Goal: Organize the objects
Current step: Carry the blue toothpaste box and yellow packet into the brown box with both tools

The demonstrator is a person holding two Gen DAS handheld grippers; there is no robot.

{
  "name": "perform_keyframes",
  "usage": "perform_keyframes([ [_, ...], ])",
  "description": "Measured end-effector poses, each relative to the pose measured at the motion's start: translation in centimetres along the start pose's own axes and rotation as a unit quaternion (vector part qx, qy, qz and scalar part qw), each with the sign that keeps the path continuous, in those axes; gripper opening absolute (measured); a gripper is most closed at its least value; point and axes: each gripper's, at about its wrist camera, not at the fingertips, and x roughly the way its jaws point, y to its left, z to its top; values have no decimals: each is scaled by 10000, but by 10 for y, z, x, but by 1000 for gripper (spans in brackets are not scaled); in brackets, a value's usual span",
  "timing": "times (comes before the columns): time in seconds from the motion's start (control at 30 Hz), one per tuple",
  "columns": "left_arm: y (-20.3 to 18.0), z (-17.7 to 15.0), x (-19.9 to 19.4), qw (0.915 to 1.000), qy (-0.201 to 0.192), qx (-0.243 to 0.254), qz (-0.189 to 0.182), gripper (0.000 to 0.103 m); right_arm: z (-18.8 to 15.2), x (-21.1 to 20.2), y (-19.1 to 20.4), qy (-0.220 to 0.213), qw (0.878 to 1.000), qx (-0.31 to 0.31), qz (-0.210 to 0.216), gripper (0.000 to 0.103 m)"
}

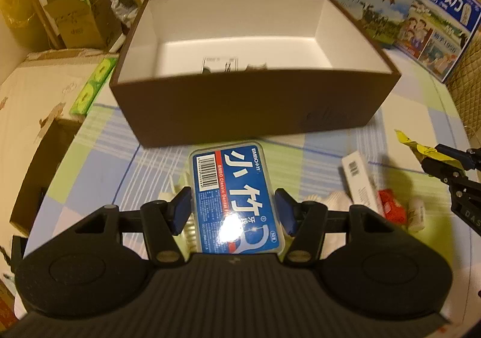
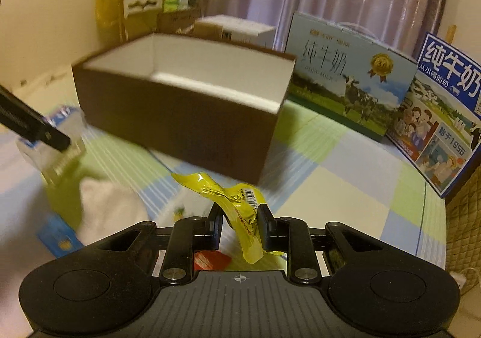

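While the left gripper (image 1: pixel 233 208) clamps the floss box (image 1: pixel 237 199), the right gripper (image 2: pixel 240 225) pinches a yellow wrapper (image 2: pixel 240 202); being flimsy, it may slip before reaching the brown box (image 2: pixel 180 115) at twelve o'clock.

The left gripper (image 1: pixel 233 205) points steeply down in front of the brown box (image 1: pixel 240 115), its blue pads (image 1: pixel 183 207) pressed against both long sides of a blue-labelled floss case (image 1: pixel 237 196). The right gripper (image 2: pixel 239 222), to the right of that box and tilted less steeply, has its jaws nearly together, pinching a crumpled yellow wrapper (image 2: pixel 240 202) above the cloth. From the left wrist view, its black fingers show at the right edge.
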Motion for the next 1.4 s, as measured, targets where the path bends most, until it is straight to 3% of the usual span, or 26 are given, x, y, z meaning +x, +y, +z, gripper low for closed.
perform_keyframes([
  [0.47,3,48,-20,9987,-499,97,-39,55,71,-15,-5,-614,9890,1052,835,21],
  [0.83,-1,99,-13,9968,-777,160,-131,55,122,16,-4,-913,9848,1166,902,21],
  [1.1,-15,143,12,9964,-773,229,-281,55,140,64,-19,-548,9847,1493,714,21],
  [1.4,-31,168,67,9983,-347,285,-379,55,137,121,-49,318,9687,2404,529,21],
])
